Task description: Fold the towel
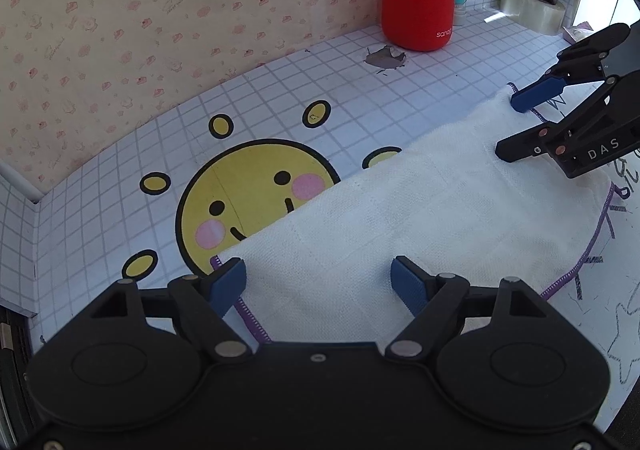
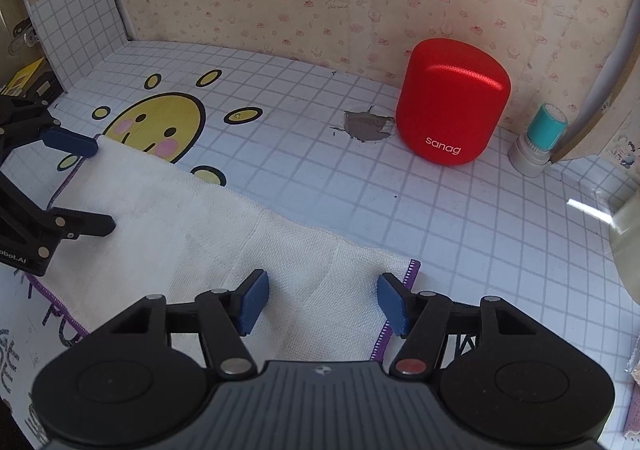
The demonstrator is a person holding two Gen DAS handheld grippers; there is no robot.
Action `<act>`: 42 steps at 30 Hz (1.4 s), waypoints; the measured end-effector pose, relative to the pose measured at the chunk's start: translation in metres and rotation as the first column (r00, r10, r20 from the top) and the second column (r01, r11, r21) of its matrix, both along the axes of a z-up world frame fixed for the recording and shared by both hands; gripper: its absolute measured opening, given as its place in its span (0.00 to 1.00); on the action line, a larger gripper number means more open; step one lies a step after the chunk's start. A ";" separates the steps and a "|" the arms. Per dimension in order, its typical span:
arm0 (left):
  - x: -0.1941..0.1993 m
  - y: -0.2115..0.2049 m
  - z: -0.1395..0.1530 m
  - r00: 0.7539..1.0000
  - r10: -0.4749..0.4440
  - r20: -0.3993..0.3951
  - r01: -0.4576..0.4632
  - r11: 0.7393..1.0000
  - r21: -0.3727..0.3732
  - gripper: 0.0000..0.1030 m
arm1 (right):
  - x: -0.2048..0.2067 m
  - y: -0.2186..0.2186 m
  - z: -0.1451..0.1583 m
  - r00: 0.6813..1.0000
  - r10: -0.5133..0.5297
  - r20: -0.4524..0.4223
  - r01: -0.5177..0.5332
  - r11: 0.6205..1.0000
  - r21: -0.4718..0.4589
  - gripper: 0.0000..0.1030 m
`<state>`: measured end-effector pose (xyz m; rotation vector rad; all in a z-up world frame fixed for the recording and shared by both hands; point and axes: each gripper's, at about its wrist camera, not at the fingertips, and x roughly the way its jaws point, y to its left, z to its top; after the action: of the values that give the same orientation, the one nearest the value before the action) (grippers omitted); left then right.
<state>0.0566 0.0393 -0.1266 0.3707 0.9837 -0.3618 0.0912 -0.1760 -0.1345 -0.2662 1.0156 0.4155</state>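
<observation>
- A white towel point(image 1: 400, 210) with purple stitched edging lies flat on the grid-patterned surface point(image 2: 460, 218), its long axis running from the left tool point(image 1: 318, 284) across to the right tool point(image 2: 320, 302).
- One long edge lies toward the wall and overlaps a corner of the printed sun face point(image 1: 248, 194); the other, nearer edge curves along the scribbled part of the surface.
- The far long edge shows no purple trim while the short ends do, which suggests, as a judgement, that the cloth may already be doubled once lengthwise.
- Both tools stand wide open, one over each short end of the towel, blue pads apart and holding nothing.
- The left tool's pads point(image 1: 230, 284) straddle the far corner of its end; the right tool's pads point(image 2: 394, 304) do the same at the opposite end.
- The scene fits a lengthwise fold just laid down and let go, or a strip about to be gripped for a further fold; the pictures do not settle which.
- If a grip follows, it is best taken at matching corners, catching every layer, with both ends lifted evenly so the edges meet square.
- A red speaker point(image 2: 454, 102) marked "sanag" stands well clear near the wall, beside a torn patch point(image 2: 366, 126) in the covering.
</observation>
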 end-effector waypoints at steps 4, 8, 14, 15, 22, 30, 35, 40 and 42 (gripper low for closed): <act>0.003 0.001 0.000 1.000 -0.005 -0.001 0.005 1.000 -0.001 0.80 | 0.006 0.002 0.000 1.000 -0.002 0.002 0.002 1.000 0.000 0.61; 0.005 0.000 -0.001 1.000 -0.009 0.003 0.009 1.000 0.004 0.81 | 0.011 0.004 0.000 1.000 -0.004 0.004 0.004 1.000 0.000 0.64; 0.009 -0.003 0.001 1.000 -0.009 0.002 0.009 1.000 0.021 0.81 | 0.020 0.006 0.000 1.000 -0.008 0.007 0.008 1.000 -0.001 0.66; 0.009 -0.003 0.002 1.000 -0.009 0.004 0.009 1.000 0.025 0.81 | 0.021 0.007 0.000 1.000 -0.008 0.007 0.008 1.000 -0.003 0.66; -0.017 -0.003 0.024 0.998 -0.042 0.048 0.042 0.999 -0.002 0.81 | -0.002 -0.005 0.024 0.999 -0.032 0.033 0.031 0.998 0.052 0.66; -0.049 -0.023 0.011 0.988 -0.155 0.004 0.155 0.988 0.007 0.81 | -0.042 -0.001 0.014 1.000 0.004 0.003 -0.004 1.000 0.017 0.66; -0.054 -0.020 0.000 0.984 -0.173 -0.047 0.172 0.985 -0.032 0.81 | -0.048 -0.001 0.003 1.000 -0.001 0.001 0.001 1.000 0.010 0.67; -0.056 -0.011 -0.002 0.985 -0.158 -0.064 0.155 0.986 -0.054 0.82 | -0.050 -0.004 0.002 1.000 0.002 0.008 -0.002 1.000 0.015 0.70; -0.057 -0.008 -0.002 0.986 -0.150 -0.067 0.147 0.988 -0.053 0.82 | -0.051 -0.005 0.002 1.000 0.004 0.013 -0.004 1.000 0.015 0.71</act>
<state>-0.0008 0.0308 -0.1284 0.3910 1.0173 -0.5361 0.0404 -0.1811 -0.1327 -0.2575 0.9988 0.4244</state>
